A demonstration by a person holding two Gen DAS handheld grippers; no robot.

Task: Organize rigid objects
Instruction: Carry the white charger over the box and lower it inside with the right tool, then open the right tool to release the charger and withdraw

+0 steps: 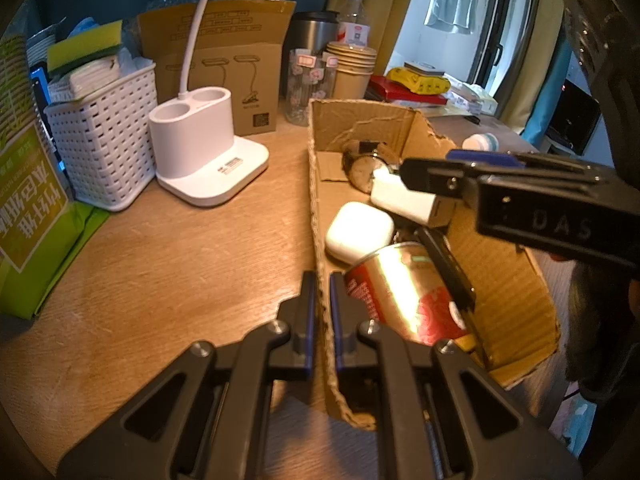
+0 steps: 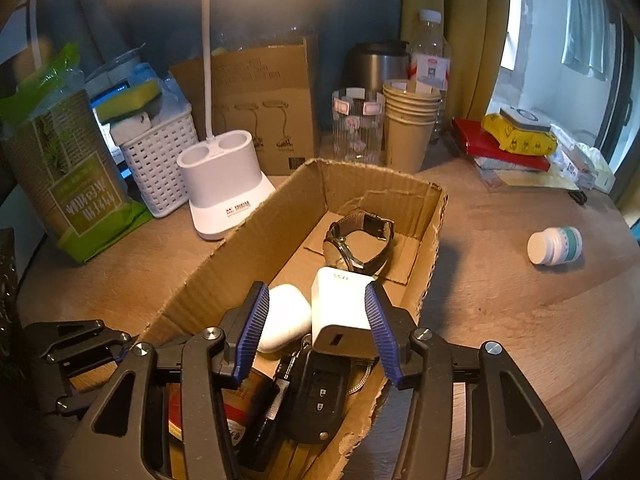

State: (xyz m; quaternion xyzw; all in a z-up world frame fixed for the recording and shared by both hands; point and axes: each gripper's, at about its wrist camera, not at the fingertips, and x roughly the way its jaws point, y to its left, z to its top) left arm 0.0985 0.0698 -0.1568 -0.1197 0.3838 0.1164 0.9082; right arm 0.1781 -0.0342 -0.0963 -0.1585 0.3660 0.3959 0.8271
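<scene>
An open cardboard box (image 1: 360, 109) (image 2: 376, 173) lies on the wooden desk. Inside are a wristwatch (image 2: 360, 236), a white earbud case (image 2: 285, 316), a white charger (image 2: 340, 312), a black car key (image 2: 316, 396) and a red tin can (image 1: 400, 292). My left gripper (image 1: 322, 304) is shut on the box's left wall near its front end. My right gripper (image 2: 316, 328) hovers over the box, open, with the charger between its pads; the charger rests tilted on the other items, touching only the right pad (image 2: 380, 332). A white pill bottle (image 2: 554, 246) lies on the desk, right of the box.
A white desk lamp base (image 1: 208, 152), a white basket (image 1: 104, 140), a green paper pack (image 1: 24, 200) and a lamp carton stand to the left and behind. A glass, stacked paper cups (image 1: 352, 68), a flask, a water bottle and a pile of books line the back.
</scene>
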